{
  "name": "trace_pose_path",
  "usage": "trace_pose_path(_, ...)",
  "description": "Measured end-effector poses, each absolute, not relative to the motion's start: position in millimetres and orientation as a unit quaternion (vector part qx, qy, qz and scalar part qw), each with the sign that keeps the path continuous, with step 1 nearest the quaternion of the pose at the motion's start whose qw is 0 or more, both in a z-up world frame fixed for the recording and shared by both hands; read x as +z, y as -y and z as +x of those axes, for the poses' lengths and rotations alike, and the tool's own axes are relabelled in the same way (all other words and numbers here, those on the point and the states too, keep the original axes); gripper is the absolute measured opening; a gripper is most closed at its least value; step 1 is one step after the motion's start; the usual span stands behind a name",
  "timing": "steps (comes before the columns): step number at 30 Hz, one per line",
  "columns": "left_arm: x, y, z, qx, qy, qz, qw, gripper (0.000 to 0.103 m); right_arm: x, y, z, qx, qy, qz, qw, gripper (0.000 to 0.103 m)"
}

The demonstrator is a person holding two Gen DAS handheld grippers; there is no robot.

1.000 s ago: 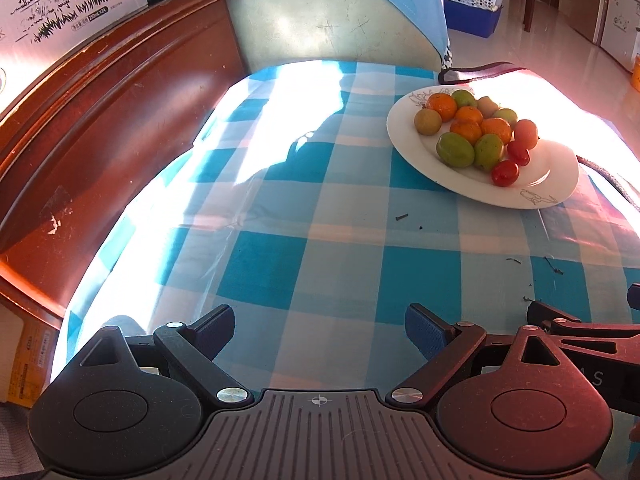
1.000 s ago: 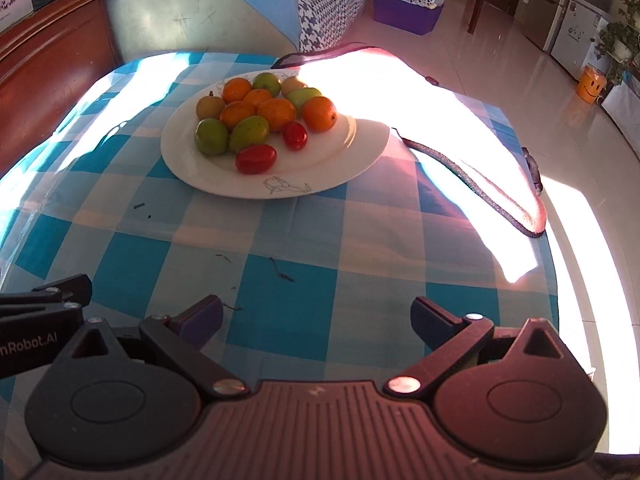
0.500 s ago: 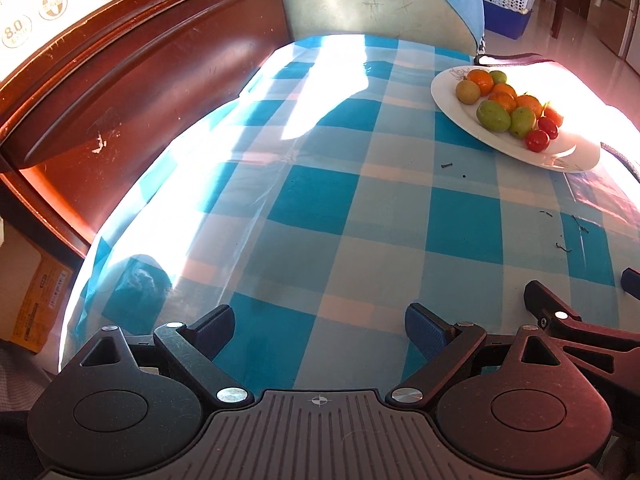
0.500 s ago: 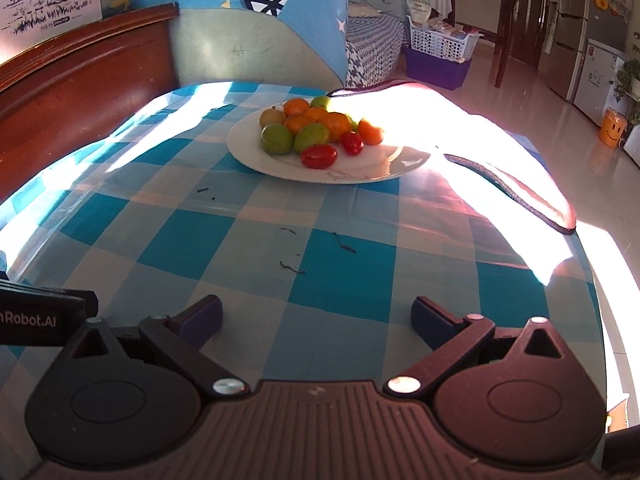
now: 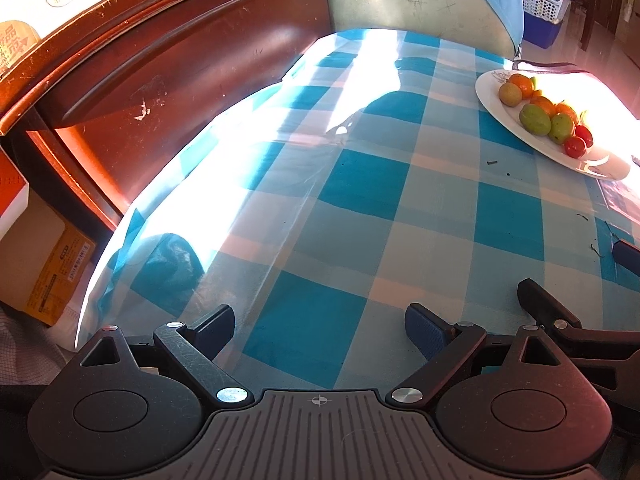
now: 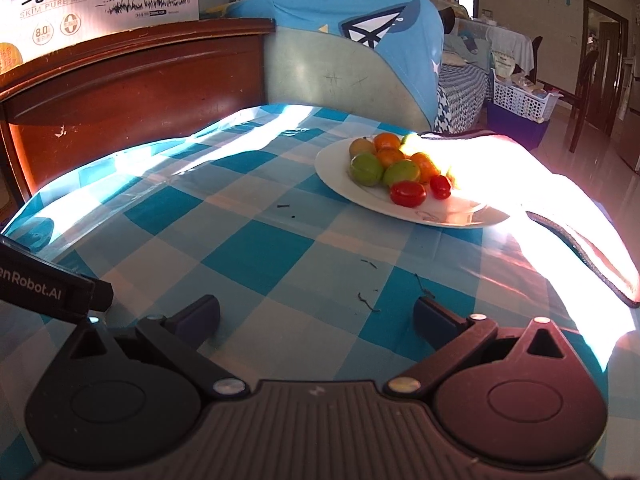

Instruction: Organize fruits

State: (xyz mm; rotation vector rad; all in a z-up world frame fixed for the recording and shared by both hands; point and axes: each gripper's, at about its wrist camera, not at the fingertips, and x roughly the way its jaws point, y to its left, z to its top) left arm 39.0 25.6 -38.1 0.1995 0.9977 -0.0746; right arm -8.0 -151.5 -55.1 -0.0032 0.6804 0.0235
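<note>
Where right tongs (image 6: 316, 314) gape, fruits (image 6: 394, 166) far ahead

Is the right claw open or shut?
Open: the right claw has its fingers spread wide, only checkered tablecloth showing between them.

Right gripper (image 6: 316, 314) hovers low over the blue-and-white checked tablecloth (image 6: 256, 248), jaws spread wide with nothing between them. Ahead sits the white oval plate (image 6: 336, 176), piled with green fruits (image 6: 366, 169), orange tangerines (image 6: 390, 157) and red tomatoes (image 6: 408, 193). The left gripper's black body (image 6: 48, 288) pokes in at the left edge.
</note>
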Motion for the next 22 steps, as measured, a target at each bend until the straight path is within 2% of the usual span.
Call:
trace_pose_path(5,-38.7,-26.4,39.4,-0.041,-0.479,0.091,0.872,0.094,-56.0,149.5,-2.3,0.061,-0.333,-0.021,0.941,0.102)
trace_pose_path(22,-39.2,-31.5,42.6,-0.038,-0.482,0.074,0.872,0.094,-56.7,150.0,-2.7,0.061,-0.333,-0.020,0.941,0.102)
